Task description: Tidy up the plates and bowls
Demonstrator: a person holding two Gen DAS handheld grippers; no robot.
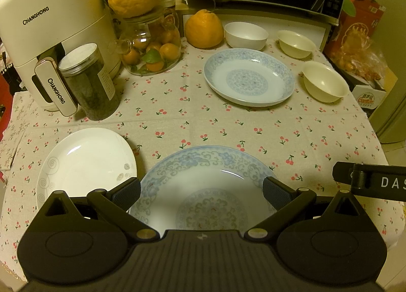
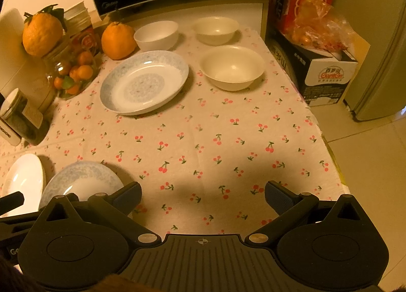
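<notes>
The left gripper (image 1: 201,191) hangs wide open directly over the near blue-patterned porcelain plate (image 1: 205,190), seemingly lined up to grasp it. The right gripper (image 2: 203,196), equally wide and empty, hovers above bare cherry-print tablecloth (image 2: 203,144), probably waiting.

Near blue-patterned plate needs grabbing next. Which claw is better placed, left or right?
Left. The left claw is open right over the near blue plate, its fingers spread across it. The right claw is open over bare tablecloth, the plate off to its left.

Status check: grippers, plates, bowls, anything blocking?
Both hand-held grippers open: left, right. Left over near blue plate. Three bowls unstacked. Nothing blocking.
</notes>
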